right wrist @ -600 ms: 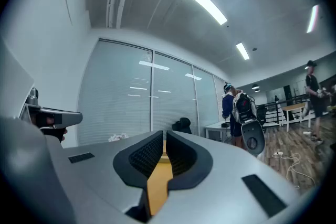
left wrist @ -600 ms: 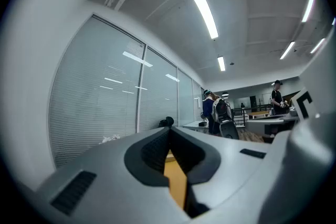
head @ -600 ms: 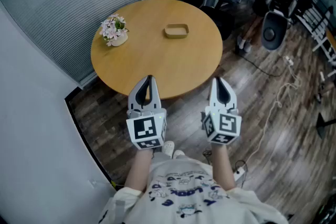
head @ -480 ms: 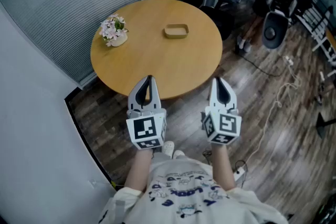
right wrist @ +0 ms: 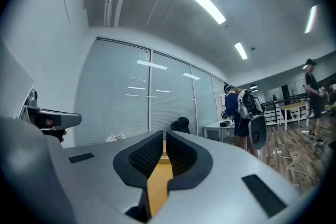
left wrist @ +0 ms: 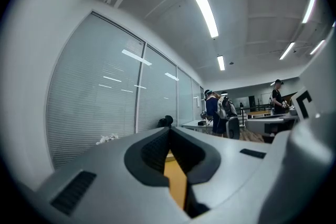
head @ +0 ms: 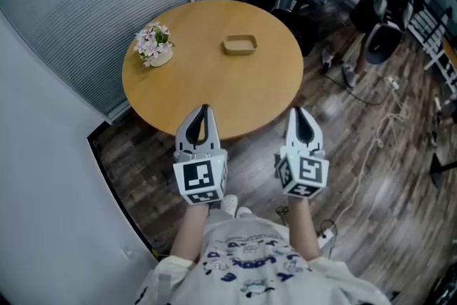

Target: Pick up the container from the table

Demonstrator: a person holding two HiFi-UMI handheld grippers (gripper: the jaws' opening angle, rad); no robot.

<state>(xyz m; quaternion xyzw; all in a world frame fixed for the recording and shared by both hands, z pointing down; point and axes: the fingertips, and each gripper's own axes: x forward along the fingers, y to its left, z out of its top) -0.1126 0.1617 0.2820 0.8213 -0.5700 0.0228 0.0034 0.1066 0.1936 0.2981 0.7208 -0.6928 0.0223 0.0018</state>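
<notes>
**A:** Left hand-held gripper (head: 205,112): jaws closed tip to tip, nothing between them. Right hand-held gripper (head: 298,112): likewise closed and empty. Both raised side by side, short of the worktop's (head: 214,93) near edge.

**B:** And the container (head: 239,44)?

**A:** Sitting past mid-worktop, well apart from both, with flowers (head: 153,43) off to its left. Not yet touched.

**B:** Likely handling?

**A:** Looks like a shallow open tray, tan, with rounded corners. Probably light and stiff, perhaps smooth enough to slide on the wood. Too small here to tell the material.

**B:** Where to take hold?

**A:** Best guess: open up first, then pinch one long wall near its middle, one jaw inside and one outside, to keep it level.
</notes>
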